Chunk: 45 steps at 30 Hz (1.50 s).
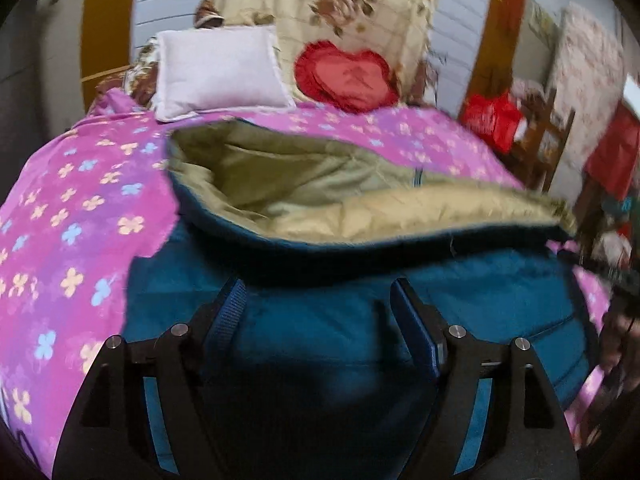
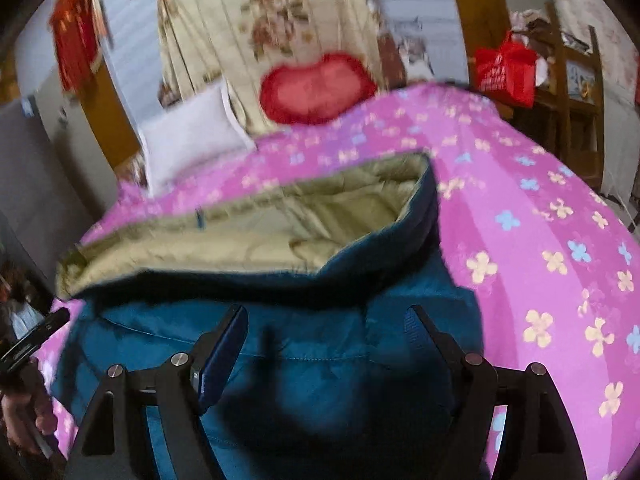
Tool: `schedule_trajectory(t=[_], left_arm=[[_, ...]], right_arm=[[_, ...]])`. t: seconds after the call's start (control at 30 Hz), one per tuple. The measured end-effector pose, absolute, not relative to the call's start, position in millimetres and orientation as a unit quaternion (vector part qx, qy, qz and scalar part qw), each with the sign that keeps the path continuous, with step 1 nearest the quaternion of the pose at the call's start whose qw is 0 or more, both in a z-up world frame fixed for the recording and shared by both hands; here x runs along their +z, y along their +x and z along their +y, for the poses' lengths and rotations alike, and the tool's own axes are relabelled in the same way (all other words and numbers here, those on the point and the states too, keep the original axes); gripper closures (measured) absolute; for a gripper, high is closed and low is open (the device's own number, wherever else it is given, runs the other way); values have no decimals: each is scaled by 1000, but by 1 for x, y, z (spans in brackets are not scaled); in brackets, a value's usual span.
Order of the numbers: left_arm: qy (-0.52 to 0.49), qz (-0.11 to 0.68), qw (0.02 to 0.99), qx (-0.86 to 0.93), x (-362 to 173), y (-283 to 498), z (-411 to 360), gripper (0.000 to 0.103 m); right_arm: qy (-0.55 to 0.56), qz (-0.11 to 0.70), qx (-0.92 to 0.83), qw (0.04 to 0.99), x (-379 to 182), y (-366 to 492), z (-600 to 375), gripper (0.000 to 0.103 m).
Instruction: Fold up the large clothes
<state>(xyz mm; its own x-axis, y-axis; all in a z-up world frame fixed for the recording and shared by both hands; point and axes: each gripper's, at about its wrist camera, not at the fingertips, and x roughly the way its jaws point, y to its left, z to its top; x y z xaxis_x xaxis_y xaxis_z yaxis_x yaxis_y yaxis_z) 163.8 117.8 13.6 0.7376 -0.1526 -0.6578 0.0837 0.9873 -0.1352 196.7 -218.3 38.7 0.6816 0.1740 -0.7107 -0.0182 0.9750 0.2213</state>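
Observation:
A big padded garment, teal outside (image 1: 328, 332) with a tan quilted lining (image 1: 304, 192), lies on the pink flowered bedspread (image 1: 76, 208). Its near part is folded over, so the lining (image 2: 280, 224) shows behind a teal fold (image 2: 320, 344). My left gripper (image 1: 318, 300) hovers over the teal cloth with its fingers apart and nothing between them. My right gripper (image 2: 328, 328) stands open above the same teal fold, also empty. The left gripper (image 2: 36, 340) and a hand show at the left edge of the right wrist view.
At the head of the bed lie a white pillow (image 1: 220, 72) and a red heart cushion (image 1: 348, 76) against a cream flowered quilt (image 1: 324, 4). A red bag (image 2: 506, 68) sits on wooden shelving (image 2: 572, 80) to the right of the bed.

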Motion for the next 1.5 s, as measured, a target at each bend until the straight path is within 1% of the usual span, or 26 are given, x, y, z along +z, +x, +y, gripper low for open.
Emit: schedule_trajectory(t=[0.17,0.3,0.4,0.5,0.7,0.73,0.77,0.8,0.83,0.87,0.9,0.93,1.0,1.13,1.5], left_arm=[[-32,358,933,-33,21,215,113,28],[-22,360,933,-1,27,271,119,28],[-29,385,922,34,18,296,126,28],[-35,386,921,24,10,288,129,28],[10,381,923,47,0,258,133,28],[23,380,923,61,-4,256,136,28],[37,381,921,78,-11,255,139,28],[47,391,914,97,-21,256,145,28],[29,407,907,107,-31,256,155,28],[-11,412,905,104,-37,254,168,27],[-33,410,905,106,-39,252,176,26],[-52,409,903,118,-42,249,184,25],[-70,404,904,123,-46,246,190,25],[-70,403,902,135,-48,243,188,24],[-93,406,900,127,-51,237,189,23]], right_arm=[[91,426,36,899,29,240,-206,25],[114,418,32,901,24,265,-209,25],[129,407,30,904,24,273,-214,25],[132,400,31,907,28,267,-216,25],[63,383,34,921,51,235,-201,24],[57,386,37,920,50,232,-199,21],[53,393,46,917,46,231,-197,14],[49,400,51,914,40,232,-197,10],[42,413,51,908,29,236,-197,6],[30,436,34,899,12,244,-199,6],[33,441,30,896,2,249,-204,6],[58,433,38,899,-4,253,-212,5],[68,421,29,904,-9,259,-219,5],[52,411,25,910,-18,270,-215,5],[71,413,41,907,-19,269,-221,5]])
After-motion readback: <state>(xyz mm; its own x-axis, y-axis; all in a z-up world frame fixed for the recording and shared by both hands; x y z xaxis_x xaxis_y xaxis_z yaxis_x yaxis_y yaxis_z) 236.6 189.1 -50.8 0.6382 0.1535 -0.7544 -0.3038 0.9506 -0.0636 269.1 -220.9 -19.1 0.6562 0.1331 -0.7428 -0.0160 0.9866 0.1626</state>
